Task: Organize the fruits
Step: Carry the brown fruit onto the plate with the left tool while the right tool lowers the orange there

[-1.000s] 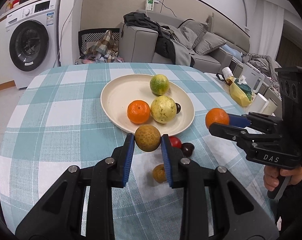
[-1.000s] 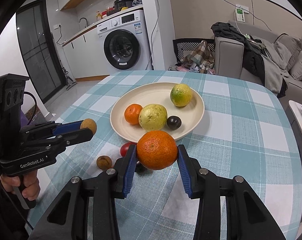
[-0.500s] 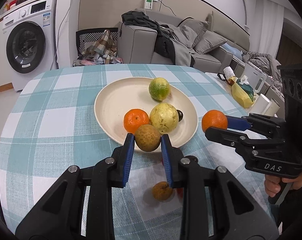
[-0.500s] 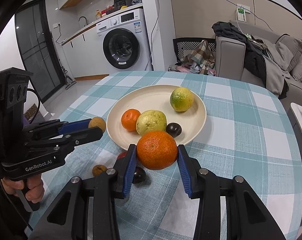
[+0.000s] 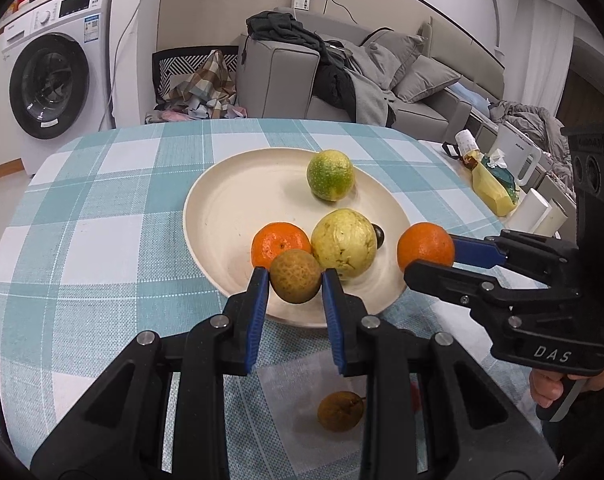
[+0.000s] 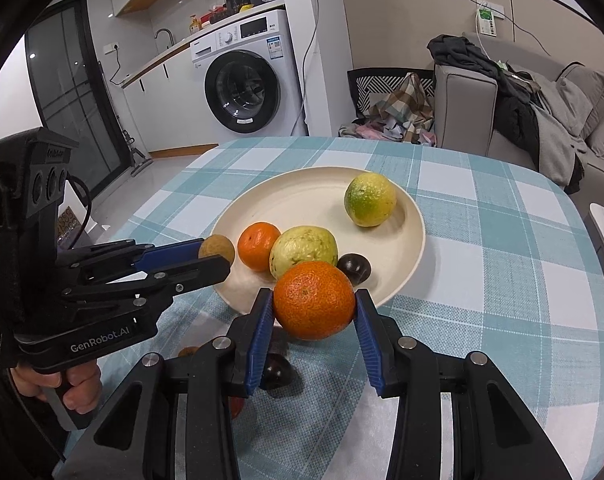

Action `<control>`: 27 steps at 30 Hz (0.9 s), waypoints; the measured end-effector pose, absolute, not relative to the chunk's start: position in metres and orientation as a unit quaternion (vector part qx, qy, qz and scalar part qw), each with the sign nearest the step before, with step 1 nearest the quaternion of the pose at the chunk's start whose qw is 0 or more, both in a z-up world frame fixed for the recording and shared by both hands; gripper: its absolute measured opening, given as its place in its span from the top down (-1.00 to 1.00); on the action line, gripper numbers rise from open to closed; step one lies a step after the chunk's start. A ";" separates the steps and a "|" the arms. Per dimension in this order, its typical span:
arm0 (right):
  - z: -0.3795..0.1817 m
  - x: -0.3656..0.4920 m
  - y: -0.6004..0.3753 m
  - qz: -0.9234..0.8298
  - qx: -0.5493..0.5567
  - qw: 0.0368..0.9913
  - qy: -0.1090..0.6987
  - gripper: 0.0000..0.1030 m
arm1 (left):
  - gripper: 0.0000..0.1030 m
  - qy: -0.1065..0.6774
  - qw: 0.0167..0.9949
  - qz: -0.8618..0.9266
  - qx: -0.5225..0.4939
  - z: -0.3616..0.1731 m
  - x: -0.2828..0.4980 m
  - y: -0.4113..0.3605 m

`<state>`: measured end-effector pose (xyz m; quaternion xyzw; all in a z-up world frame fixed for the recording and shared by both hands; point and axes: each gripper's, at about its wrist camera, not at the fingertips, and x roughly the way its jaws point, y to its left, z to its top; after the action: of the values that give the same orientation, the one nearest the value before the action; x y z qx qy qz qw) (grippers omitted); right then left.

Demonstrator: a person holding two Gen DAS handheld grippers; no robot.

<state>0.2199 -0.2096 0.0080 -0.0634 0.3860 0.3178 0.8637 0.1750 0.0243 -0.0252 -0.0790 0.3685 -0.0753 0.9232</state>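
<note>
Left gripper [image 5: 295,282]: clamps brown fruit [image 5: 295,281].
Right gripper [image 6: 313,311]: clamps orange [image 6: 313,300].
Risk: either drop may roll off the plate [image 5: 222,216] at 6 o'clock.

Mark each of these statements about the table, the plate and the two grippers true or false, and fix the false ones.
1. The left gripper holds a small brown fruit in its jaws. True.
2. The right gripper is empty. False: its jaws are shut on an orange.
3. The plate holds a green-yellow citrus, a pale yellow-green fruit, a mandarin and a small dark fruit. True.
4. All fruit is off the checked tablecloth. False: another brown fruit lies on it near the left gripper.
5. The plate is blue. False: it is cream.
</note>
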 end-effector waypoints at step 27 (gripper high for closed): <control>-0.012 0.239 -0.192 0.314 -0.078 0.855 0.406 0.20 | 0.52 0.386 0.916 -0.082 -0.075 -0.042 0.193 0.021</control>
<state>0.2393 -0.1924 -0.0119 -0.0777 0.4057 0.3138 0.8549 0.1933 0.0210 -0.0420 -0.0754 0.3859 -0.0825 0.9158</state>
